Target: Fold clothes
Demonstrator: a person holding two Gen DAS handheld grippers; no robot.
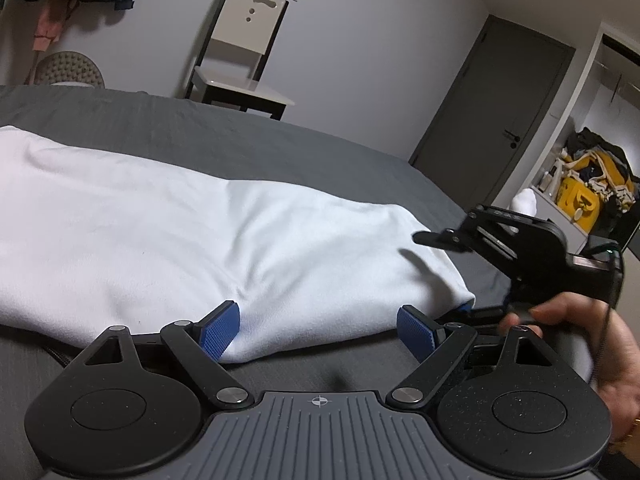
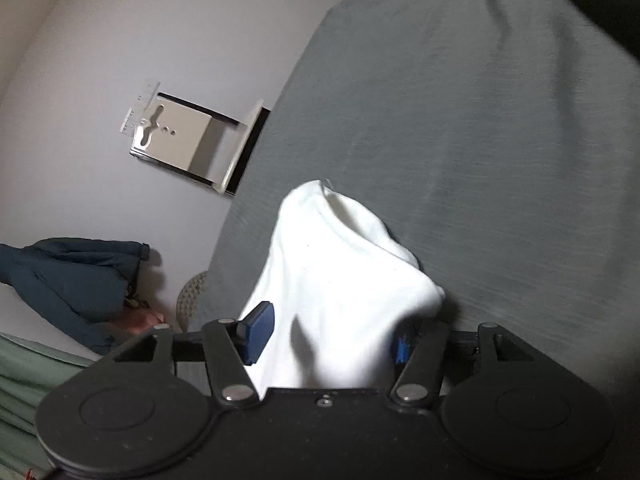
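Op: Between my left gripper (image 1: 318, 332) fingers, spread wide, lies the white garment's (image 1: 168, 224) near fold edge on the bed (image 1: 280, 140); its long axis runs leftward.

Obs: Right gripper (image 2: 332, 336)?

Op: Its fingers are parted too, with cloth between them; I can't tell whether they pinch it.

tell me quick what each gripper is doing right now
Left gripper: open, jaws spread at the near edge of the white garment, not gripping it.
Right gripper: open, white cloth lying between the pads, not pinched.

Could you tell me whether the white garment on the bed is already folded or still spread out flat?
Partly folded: the white garment lies doubled over on the grey bed, with a rounded fold edge at its near side.
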